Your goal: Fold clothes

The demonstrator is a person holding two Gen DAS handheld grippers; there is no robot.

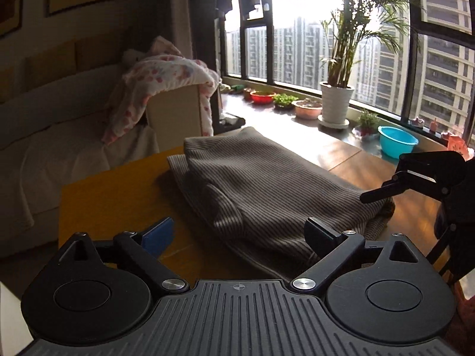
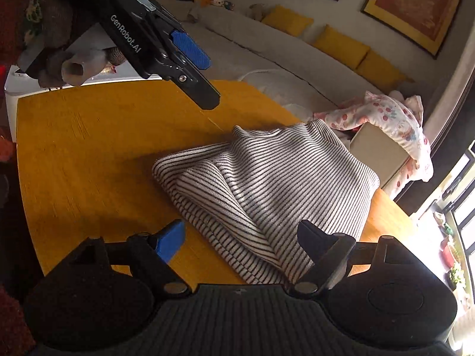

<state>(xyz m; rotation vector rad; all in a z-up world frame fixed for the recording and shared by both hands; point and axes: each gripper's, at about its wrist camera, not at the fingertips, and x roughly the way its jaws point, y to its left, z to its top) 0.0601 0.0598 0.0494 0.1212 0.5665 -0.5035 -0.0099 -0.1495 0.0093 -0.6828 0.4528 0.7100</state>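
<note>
A striped garment (image 1: 261,184) lies folded in a thick bundle on the yellow wooden table (image 1: 112,195). My left gripper (image 1: 239,237) hovers open just short of the bundle's near edge, nothing between its fingers. My right gripper (image 1: 386,181) reaches in from the right, its tip over the garment's right end. In the right wrist view the striped garment (image 2: 267,184) fills the middle of the table (image 2: 89,148), and my right gripper (image 2: 242,241) stands open above its near corner. My left gripper (image 2: 204,77), held by a gloved hand (image 2: 59,44), hangs open above the table's far left.
A pink floral garment (image 2: 394,121) drapes over a beige box (image 1: 175,112) beyond the table. A sofa with yellow cushions (image 2: 341,41) runs along the wall. The window sill holds a potted palm (image 1: 337,103), bowls and a blue basin (image 1: 396,142). A white object (image 2: 12,95) borders the table.
</note>
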